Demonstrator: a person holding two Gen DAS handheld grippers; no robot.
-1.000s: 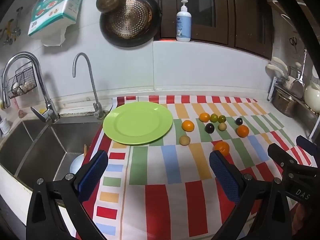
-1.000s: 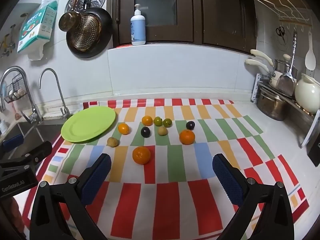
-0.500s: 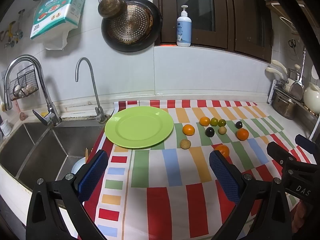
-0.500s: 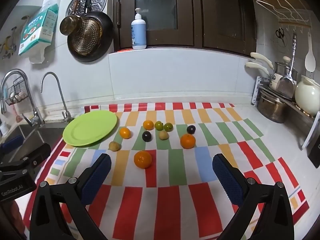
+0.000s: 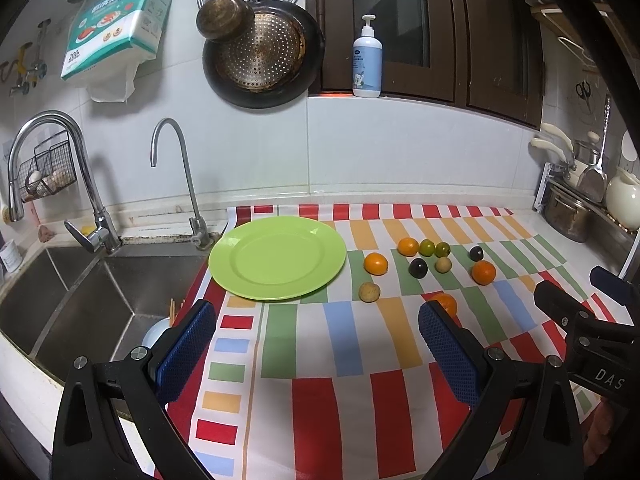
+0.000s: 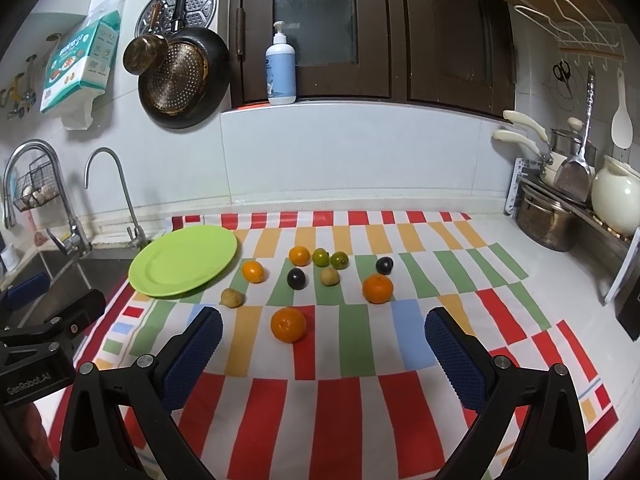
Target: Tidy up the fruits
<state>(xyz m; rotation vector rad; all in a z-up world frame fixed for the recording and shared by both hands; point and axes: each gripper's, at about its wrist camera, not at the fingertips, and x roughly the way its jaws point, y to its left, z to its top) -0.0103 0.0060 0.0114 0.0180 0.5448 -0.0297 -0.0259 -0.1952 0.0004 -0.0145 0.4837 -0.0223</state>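
- Tongs first: the left gripper [image 5: 318,344] and the right gripper [image 6: 323,350] are both standing spread wide with nothing between their blue textured pads, hovering above the striped multicolour tablecloth [image 6: 348,400].
- Nearest the right gripper, a large round orange [image 6: 288,324] is lying just ahead of its gap; the left view is showing the same fruit half hidden behind the left gripper's right pad.
- Farther out, more fruit is sitting scattered and apart: a second large orange [image 6: 377,288], two small orange citrus [image 6: 253,271] [image 6: 299,255], two green limes [image 6: 320,257] [image 6: 339,260], two dark plums [image 6: 296,278] [image 6: 384,265], and two tan-brown fruits [image 6: 232,297] [image 6: 329,276].
- Beside them, at the sink end, the round lime-green plate [image 6: 160,284] is lying bare.
- Judging by this, the task is only beginning: no fruit is gathered yet.
- Next, the right gripper is likely needing to drop around the nearest orange, close gently, and carry it left to the plate.
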